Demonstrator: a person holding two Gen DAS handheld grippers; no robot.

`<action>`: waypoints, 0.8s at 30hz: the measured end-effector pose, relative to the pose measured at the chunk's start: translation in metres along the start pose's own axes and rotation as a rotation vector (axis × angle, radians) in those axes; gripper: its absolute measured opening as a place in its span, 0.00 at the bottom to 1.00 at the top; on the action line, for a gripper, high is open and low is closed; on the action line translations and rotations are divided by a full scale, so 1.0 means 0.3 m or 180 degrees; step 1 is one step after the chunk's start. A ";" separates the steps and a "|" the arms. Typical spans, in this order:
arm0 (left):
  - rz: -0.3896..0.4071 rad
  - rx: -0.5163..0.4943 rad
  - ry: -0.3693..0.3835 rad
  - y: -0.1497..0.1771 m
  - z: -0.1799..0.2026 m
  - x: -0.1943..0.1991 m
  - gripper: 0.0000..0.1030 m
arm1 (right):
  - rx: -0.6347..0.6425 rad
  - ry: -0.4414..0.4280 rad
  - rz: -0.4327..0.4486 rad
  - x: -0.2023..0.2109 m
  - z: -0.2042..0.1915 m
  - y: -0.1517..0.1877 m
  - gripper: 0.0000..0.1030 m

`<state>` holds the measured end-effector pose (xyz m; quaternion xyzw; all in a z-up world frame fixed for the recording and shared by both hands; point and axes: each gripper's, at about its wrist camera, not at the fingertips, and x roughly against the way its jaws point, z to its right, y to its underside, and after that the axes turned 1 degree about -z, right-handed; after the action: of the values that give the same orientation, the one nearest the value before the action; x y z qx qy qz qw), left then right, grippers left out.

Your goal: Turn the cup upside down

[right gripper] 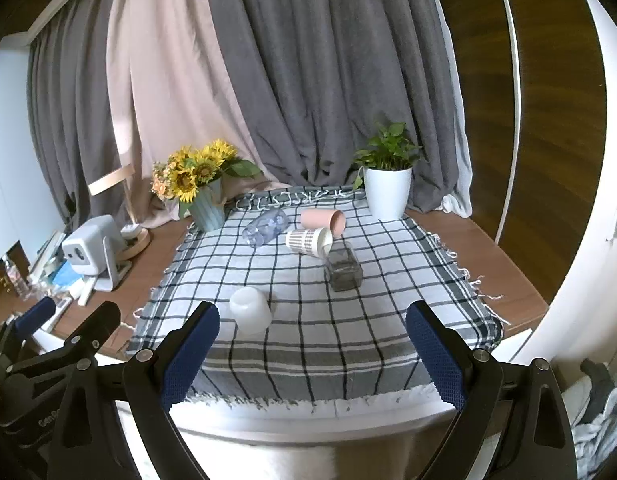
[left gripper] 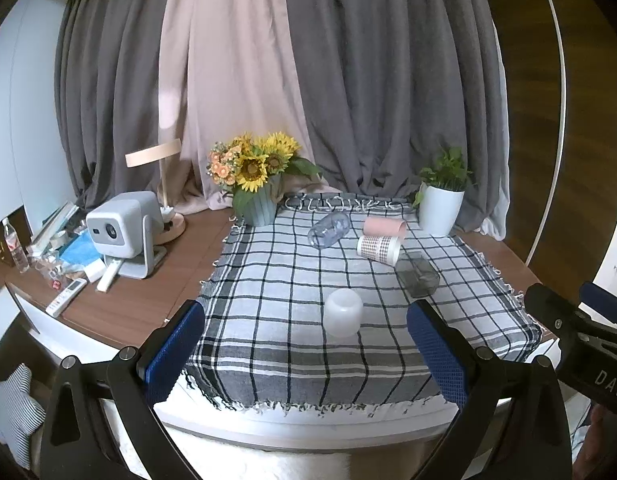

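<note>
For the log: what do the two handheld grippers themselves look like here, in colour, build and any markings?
Both match: the left gripper and right gripper have black, angular finger frames with silver pivot bolts, and their fingers carry blue, dimple-textured pads. Seen from the other wrist, white lettering shows on the bodies, "DAS" on the right and "Gen" on the left, both cut off. No cables or sleeves are visible.

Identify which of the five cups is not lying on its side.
The frosted white cup, nearest the grippers, stands rim-down; the clear, pink, patterned and grey ones lie tipped over.
</note>
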<state>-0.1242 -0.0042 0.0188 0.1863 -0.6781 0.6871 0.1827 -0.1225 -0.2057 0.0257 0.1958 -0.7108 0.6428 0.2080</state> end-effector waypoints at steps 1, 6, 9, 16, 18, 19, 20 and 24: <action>0.0001 0.0013 0.0011 0.000 -0.003 0.002 1.00 | 0.0000 -0.0004 0.0005 0.000 0.002 0.000 0.92; -0.0002 0.0010 0.0007 0.000 -0.006 0.005 1.00 | -0.0025 0.0002 0.0034 0.021 0.008 0.005 0.92; 0.0005 0.0008 0.0009 0.000 -0.005 0.006 1.00 | -0.0034 0.0016 0.0032 0.027 0.010 0.007 0.92; 0.0001 0.0033 0.0023 0.003 -0.005 0.010 1.00 | -0.0033 0.0035 0.0034 0.030 0.008 0.005 0.92; 0.0000 0.0030 0.0021 0.003 -0.006 0.011 1.00 | -0.0035 0.0041 0.0031 0.030 0.009 0.004 0.92; 0.0006 0.0025 0.0023 0.003 -0.006 0.013 1.00 | -0.0034 0.0044 0.0030 0.030 0.009 0.003 0.92; 0.0008 0.0027 0.0014 0.001 -0.005 0.010 1.00 | -0.0036 0.0043 0.0033 0.031 0.010 0.004 0.92; 0.0035 0.0008 0.0012 0.003 0.002 0.020 1.00 | -0.0031 0.0043 0.0038 0.030 0.011 0.004 0.92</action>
<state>-0.1300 -0.0049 0.0211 0.1814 -0.6779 0.6893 0.1799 -0.1309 -0.2091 0.0295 0.1862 -0.7136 0.6419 0.2099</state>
